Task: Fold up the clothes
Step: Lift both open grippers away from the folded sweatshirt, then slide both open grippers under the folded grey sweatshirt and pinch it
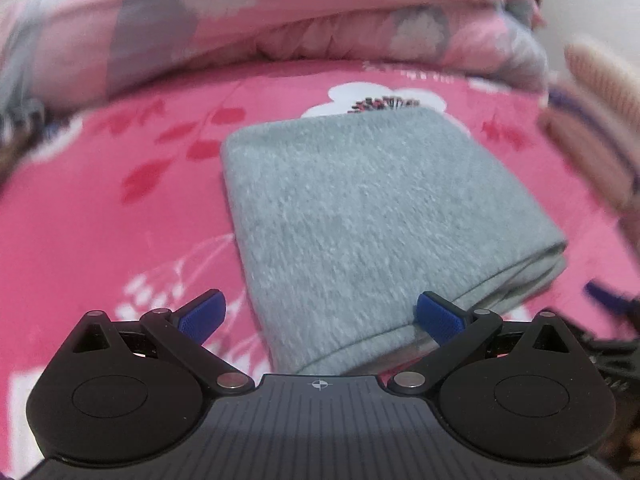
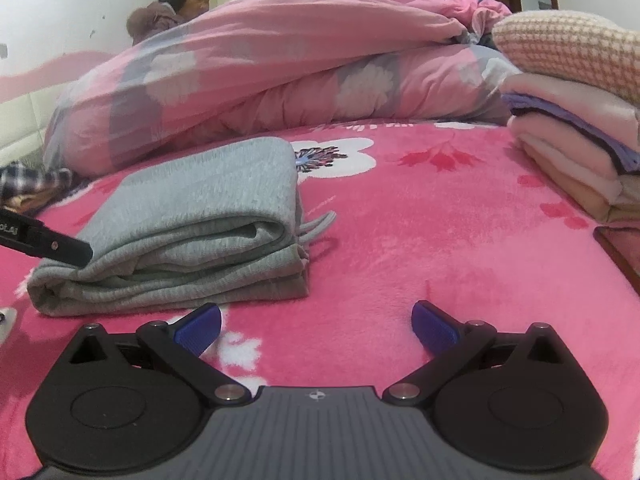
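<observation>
The folded cloth (image 1: 360, 216) in the middle of the left wrist view is light grey all over, and its two cords (image 2: 320, 226) are grey too. The blanket (image 1: 100, 220) under it is bright pink, with red leaves and big white flowers. The quilt (image 2: 260, 80) across the top of the right wrist view is soft pink with grey patches and white flowers. At the right edge sits a pile (image 2: 580, 132): a cream knit with brown dots on top, then pale pink, purple and peach layers. Both grippers (image 1: 320, 314) (image 2: 316, 326) are black with blue fingertips (image 2: 200, 330). At the left edge is a black and white checked cloth (image 2: 24, 178).
</observation>
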Demonstrator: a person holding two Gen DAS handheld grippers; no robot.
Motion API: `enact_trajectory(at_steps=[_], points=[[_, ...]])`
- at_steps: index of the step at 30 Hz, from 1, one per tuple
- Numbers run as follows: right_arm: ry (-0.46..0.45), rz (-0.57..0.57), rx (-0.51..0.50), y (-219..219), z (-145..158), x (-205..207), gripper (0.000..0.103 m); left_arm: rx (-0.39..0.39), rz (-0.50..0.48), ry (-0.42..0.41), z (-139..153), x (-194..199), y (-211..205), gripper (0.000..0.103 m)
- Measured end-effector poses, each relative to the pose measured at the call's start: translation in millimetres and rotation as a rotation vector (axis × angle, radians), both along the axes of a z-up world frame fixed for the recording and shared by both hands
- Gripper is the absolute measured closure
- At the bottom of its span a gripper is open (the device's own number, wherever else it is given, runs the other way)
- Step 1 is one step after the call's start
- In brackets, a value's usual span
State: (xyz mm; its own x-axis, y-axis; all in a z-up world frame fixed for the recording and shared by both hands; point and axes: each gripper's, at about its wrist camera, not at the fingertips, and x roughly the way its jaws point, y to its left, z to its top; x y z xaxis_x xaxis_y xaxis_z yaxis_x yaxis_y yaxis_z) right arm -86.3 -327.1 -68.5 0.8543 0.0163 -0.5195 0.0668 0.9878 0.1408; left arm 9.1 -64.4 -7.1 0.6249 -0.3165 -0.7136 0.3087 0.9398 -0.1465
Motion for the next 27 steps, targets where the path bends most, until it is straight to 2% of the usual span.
enact_trajectory(at_steps=[2,5,11,13,15,21,25,27], points=[[-0.002,0.006,0.035,-5,2,-1,0.0,-0.108,0.007,-0.011,2,-2,19,0.0],[0.008,0.018,0.124,-19,9,3,0.0,-0.203,-0.008,-0.004,3,4,39,0.0],[-0.021,0.138,0.581,-71,17,45,0.0,-0.396,-0.056,0.201,-22,44,53,0.004],[0.014,0.145,0.701,-87,12,68,0.0,-0.448,-0.064,0.255,-32,52,55,0.006],[0.114,0.157,0.771,-97,3,95,0.0,-0.475,-0.077,0.299,-41,57,54,0.013],[0.311,0.286,0.809,-89,-7,160,0.0,-0.54,-0.104,0.358,-51,77,49,0.02],[0.378,0.369,0.825,-71,-15,211,0.0,-0.547,-0.113,0.375,-53,92,38,0.02],[0.398,0.393,0.81,-63,-17,223,0.0,-0.543,-0.129,0.374,-53,93,37,0.02]])
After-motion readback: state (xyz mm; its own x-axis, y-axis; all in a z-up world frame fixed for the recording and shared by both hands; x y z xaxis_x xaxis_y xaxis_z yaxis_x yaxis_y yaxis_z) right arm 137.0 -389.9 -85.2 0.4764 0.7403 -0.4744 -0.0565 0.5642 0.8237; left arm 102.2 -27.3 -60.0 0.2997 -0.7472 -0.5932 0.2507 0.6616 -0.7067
